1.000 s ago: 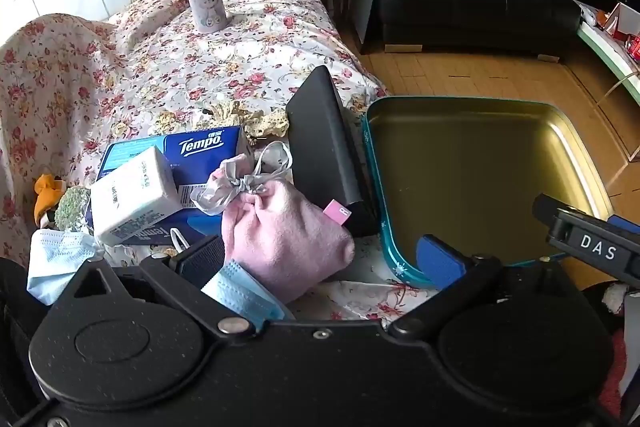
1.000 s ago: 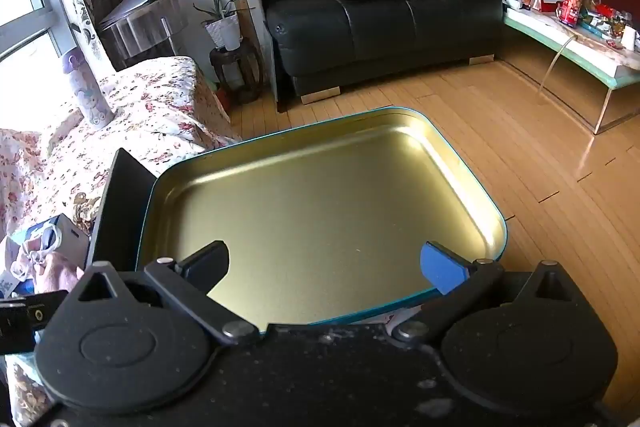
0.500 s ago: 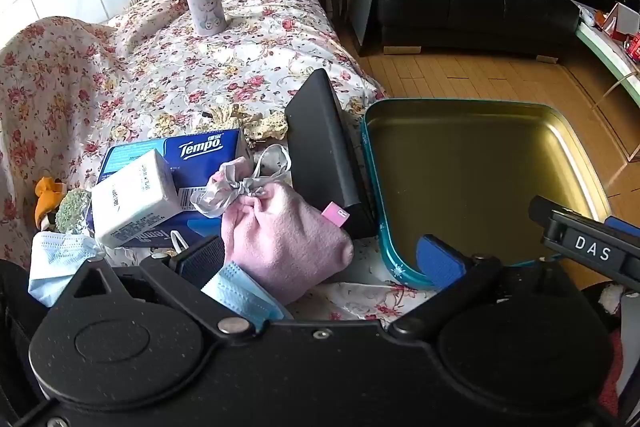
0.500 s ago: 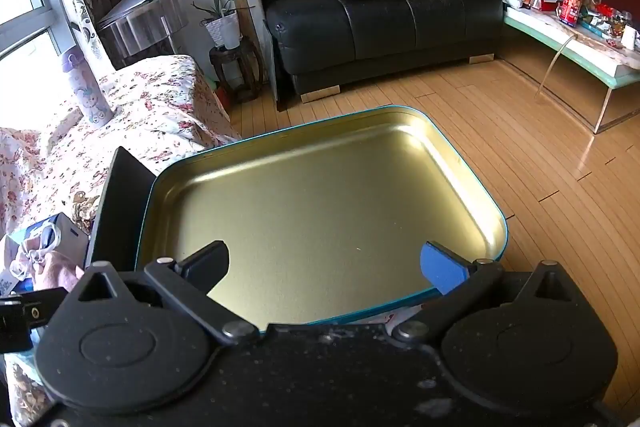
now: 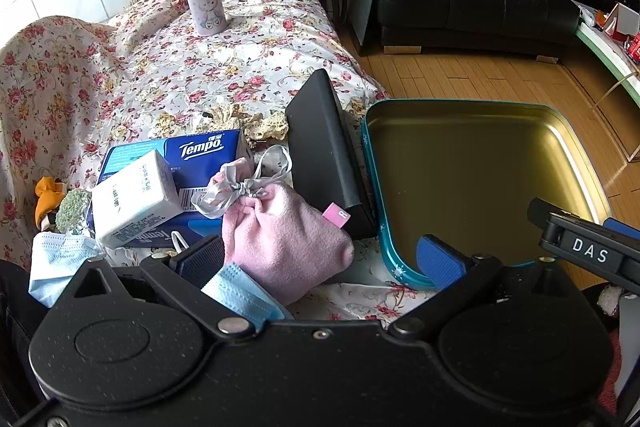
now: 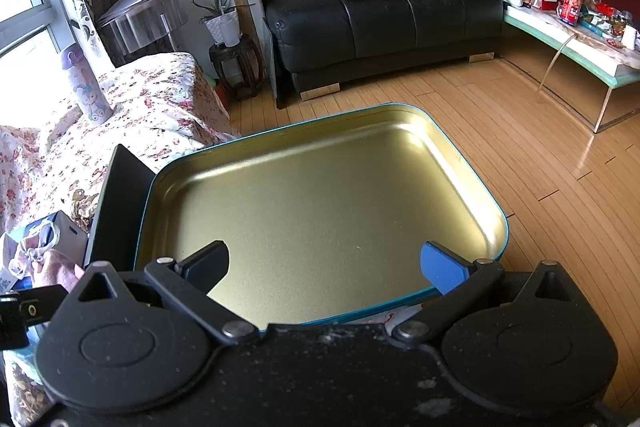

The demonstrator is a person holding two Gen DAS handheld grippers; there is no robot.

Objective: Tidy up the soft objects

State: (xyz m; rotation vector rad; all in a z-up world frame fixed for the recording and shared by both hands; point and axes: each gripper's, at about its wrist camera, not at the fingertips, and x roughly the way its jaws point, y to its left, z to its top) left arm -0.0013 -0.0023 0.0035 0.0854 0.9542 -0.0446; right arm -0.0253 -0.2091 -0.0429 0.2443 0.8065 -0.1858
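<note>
- The left gripper (image 5: 318,257) stands wide, holding nothing, with the pink drawstring pouch (image 5: 280,235) between its fingers.
- A blue face mask (image 5: 240,293) seems tucked under the pouch.
- The right gripper (image 6: 326,265) gapes wide over the gold tin tray (image 6: 472,183) at the floral-clothed table's (image 5: 224,67) edge.

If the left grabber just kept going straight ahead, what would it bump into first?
Most likely the pink pouch. The left gripper is open, and the pouch already sits between its fingers, close to the left one. Past that stands the black box, though depth is hard to judge.
</note>
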